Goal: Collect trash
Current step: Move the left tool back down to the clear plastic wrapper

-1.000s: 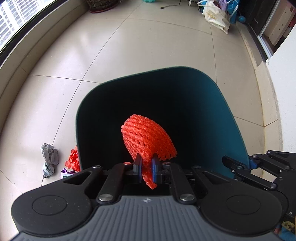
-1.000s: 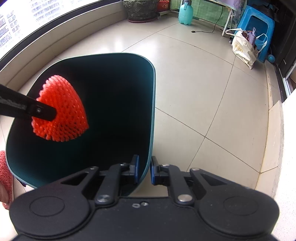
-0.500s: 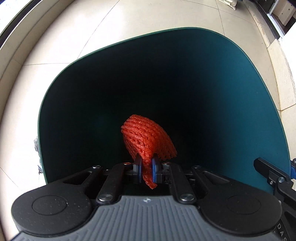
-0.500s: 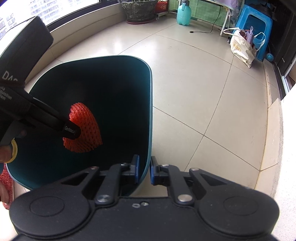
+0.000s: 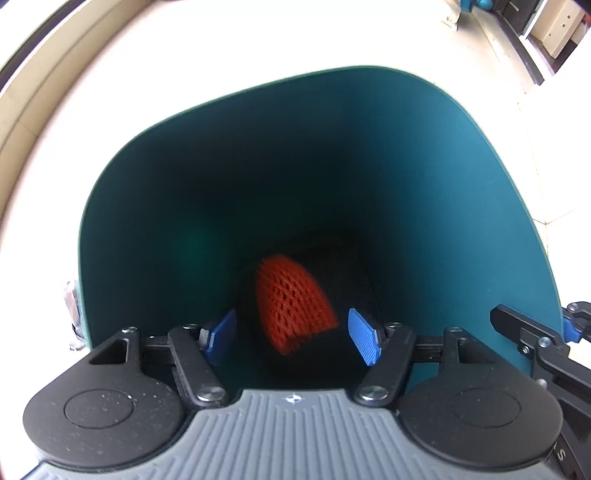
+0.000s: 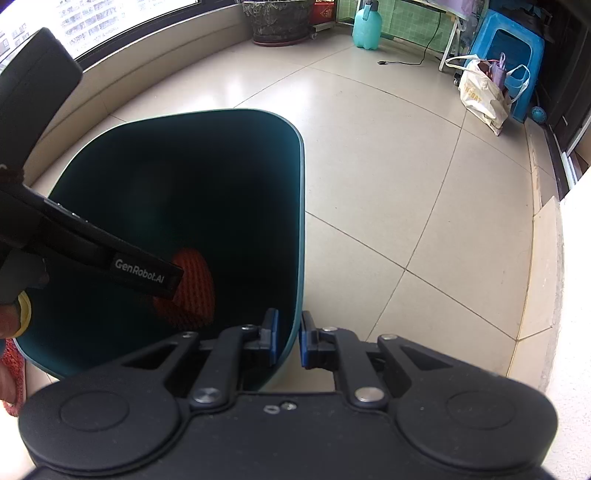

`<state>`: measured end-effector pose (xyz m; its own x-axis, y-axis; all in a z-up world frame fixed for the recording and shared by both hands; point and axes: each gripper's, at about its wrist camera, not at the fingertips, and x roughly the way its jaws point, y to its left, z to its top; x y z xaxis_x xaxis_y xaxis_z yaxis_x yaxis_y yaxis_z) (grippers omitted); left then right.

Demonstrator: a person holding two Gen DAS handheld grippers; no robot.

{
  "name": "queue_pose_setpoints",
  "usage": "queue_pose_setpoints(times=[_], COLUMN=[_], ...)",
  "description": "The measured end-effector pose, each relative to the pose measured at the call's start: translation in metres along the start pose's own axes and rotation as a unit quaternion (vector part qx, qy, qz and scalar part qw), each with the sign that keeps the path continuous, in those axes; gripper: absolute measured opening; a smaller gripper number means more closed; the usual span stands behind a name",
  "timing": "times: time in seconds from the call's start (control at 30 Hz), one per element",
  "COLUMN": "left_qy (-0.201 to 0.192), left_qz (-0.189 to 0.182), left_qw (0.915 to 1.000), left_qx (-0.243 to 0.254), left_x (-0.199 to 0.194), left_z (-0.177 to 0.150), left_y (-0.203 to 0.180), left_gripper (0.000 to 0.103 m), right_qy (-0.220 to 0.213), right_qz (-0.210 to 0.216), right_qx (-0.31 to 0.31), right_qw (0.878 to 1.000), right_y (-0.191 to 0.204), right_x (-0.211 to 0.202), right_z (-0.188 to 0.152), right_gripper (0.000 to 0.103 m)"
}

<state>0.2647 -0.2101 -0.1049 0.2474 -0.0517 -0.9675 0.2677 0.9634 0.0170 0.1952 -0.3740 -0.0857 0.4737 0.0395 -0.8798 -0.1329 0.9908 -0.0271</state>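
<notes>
A dark teal trash bin [image 5: 443, 155] fills the left wrist view; it also shows in the right wrist view [image 6: 301, 206]. A red foam fruit net [image 5: 295, 302] lies loose deep inside the bin, also seen in the right wrist view [image 6: 195, 284]. My left gripper [image 5: 291, 336] is open and empty above the bin's mouth, its blue pads [image 5: 364, 336] wide apart. My right gripper [image 6: 290, 339] is shut on the bin's near right rim, one pad inside and one outside.
Tiled floor surrounds the bin. A grey crumpled wrapper [image 5: 72, 310] lies on the floor left of the bin. Far back stand a plant pot [image 6: 280, 18], a teal bottle [image 6: 367, 27], a white bag [image 6: 482, 94] and a blue stool [image 6: 517, 48].
My left gripper has opened and let go of the red net, which has dropped down into the bin. The right gripper has kept its hold on the rim.
</notes>
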Motion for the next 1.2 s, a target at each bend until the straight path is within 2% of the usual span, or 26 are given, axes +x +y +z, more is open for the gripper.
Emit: queue_pose_setpoints(times=[0.3,0.4,0.5,0.73,0.87,1.0,1.13,1.2], left_qy=[-0.014,-0.027,-0.04,-0.08,-0.095,-0.11,-0.132,-0.138], left_qz=[-0.021,-0.023,-0.024,-0.019,-0.017,-0.015,-0.006,-0.005], left_qw=[0.9997,0.9994,0.9989,0.9967,0.9953,0.9938,0.9912,0.9903], left_qx=[-0.002,-0.002,-0.003,0.004,0.002,-0.006,-0.012,-0.019], left_x=[-0.027,-0.039,-0.054,-0.098,-0.116,-0.137,-0.145,-0.149], left_z=[-0.018,-0.019,-0.033,-0.047,-0.061,-0.06,-0.074,-0.081], left_y=[0.005,0.013,0.019,0.013,0.028,0.039,0.055,0.062], left_gripper=[0.066,0.066,0.066,0.066,0.066,0.066,0.076,0.076], right_qy=[0.003,0.004,0.005,0.014,0.019,0.023,0.028,0.03], right_qz=[-0.007,-0.009,-0.013,-0.022,-0.026,-0.031,-0.031,-0.031], right_qx=[0.0,0.0,-0.002,-0.002,-0.001,0.001,0.001,0.001], right_qw=[1.0,1.0,1.0,1.0,0.999,0.999,0.999,0.999], right_y=[0.006,0.007,0.009,0.012,0.014,0.016,0.018,0.018], right_x=[0.001,0.001,0.001,0.002,0.002,0.004,0.007,0.009], right_z=[0.001,0.001,0.002,0.004,0.005,0.009,0.009,0.011], right_gripper=[0.01,0.009,0.009,0.009,0.009,0.009,0.009,0.009])
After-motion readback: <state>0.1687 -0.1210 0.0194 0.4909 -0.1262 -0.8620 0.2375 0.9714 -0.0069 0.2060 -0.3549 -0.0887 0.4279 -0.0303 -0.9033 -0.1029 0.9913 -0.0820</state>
